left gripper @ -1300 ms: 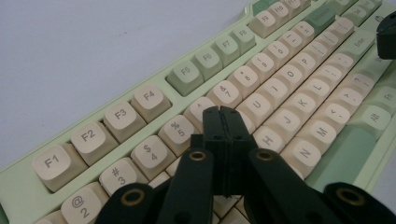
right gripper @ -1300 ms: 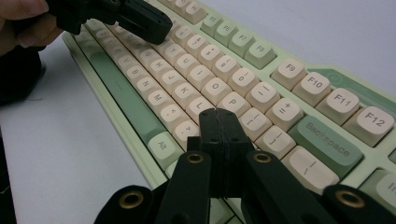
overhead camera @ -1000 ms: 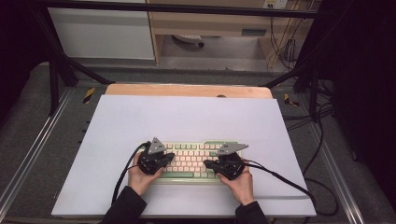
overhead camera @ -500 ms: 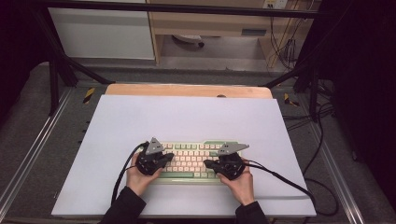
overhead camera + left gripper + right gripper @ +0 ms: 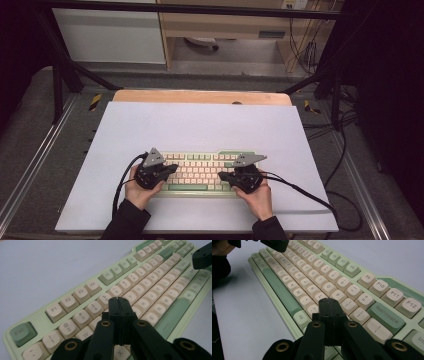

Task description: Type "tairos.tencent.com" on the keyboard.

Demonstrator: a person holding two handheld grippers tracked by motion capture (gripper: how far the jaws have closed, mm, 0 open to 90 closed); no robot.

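Green-and-cream keyboard lies on the white mat's 6 o'clock half, long axis 9-to-3 o'clock, function row toward 12. Left gripper and right gripper, jaws pressed together and empty, hover over its ends.

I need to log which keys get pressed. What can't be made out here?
- High view: keyboard legends too small.
- Left gripper view: keys under the left gripper hidden by its closed fingers; far keys blurred.
- Right gripper view: keys beneath the right gripper hidden likewise.

Pale green keyboard w/ cream keys, black tools, white table.
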